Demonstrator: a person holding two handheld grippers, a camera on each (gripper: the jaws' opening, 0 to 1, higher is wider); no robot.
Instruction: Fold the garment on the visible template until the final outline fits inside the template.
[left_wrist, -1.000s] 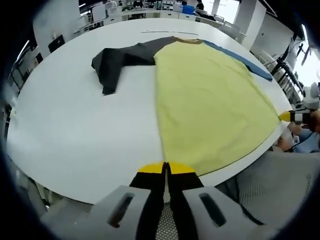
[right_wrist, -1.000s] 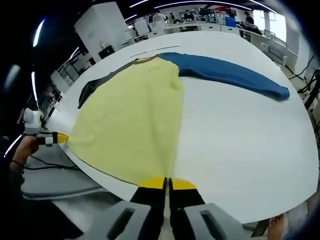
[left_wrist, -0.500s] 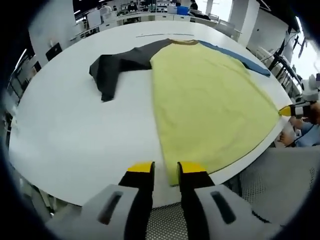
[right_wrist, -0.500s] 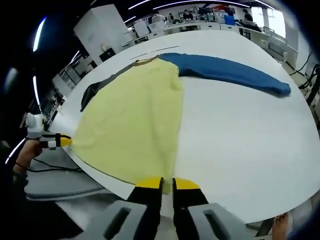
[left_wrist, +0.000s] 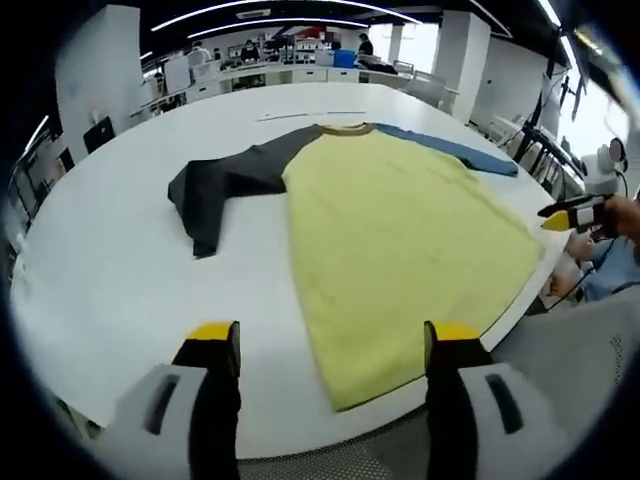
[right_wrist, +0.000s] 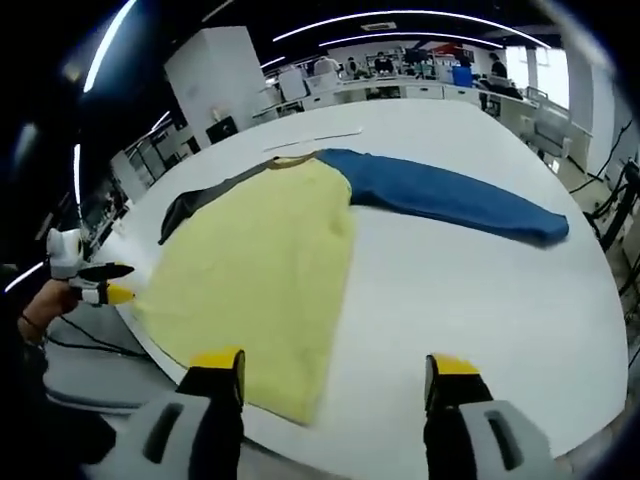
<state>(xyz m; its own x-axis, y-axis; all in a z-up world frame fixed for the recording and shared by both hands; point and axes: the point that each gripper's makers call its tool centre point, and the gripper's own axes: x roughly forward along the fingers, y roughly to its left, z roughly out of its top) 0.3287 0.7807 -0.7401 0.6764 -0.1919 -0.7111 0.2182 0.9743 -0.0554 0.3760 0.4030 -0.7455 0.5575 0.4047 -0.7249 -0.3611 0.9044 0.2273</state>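
Both grippers wide, empty; shirt (left_wrist: 400, 230) flat on table (left_wrist: 110, 270) ahead of them.
Risk: hem overhangs near table edge, between left gripper (left_wrist: 330, 345) and right gripper (right_wrist: 330, 372); an uneven lift may drag it off, skewing dark sleeve (left_wrist: 215, 185) and blue sleeve (right_wrist: 450, 198).

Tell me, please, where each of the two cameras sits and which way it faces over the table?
Left gripper view: rides the left tongs, open, at the table's near edge, facing the garment's yellow body and dark sleeve; the right tongs enter from the right.
Right gripper view: rides the right tongs, open, facing the yellow body and blue sleeve; the left tongs enter from the left.
Shared: garment, table.
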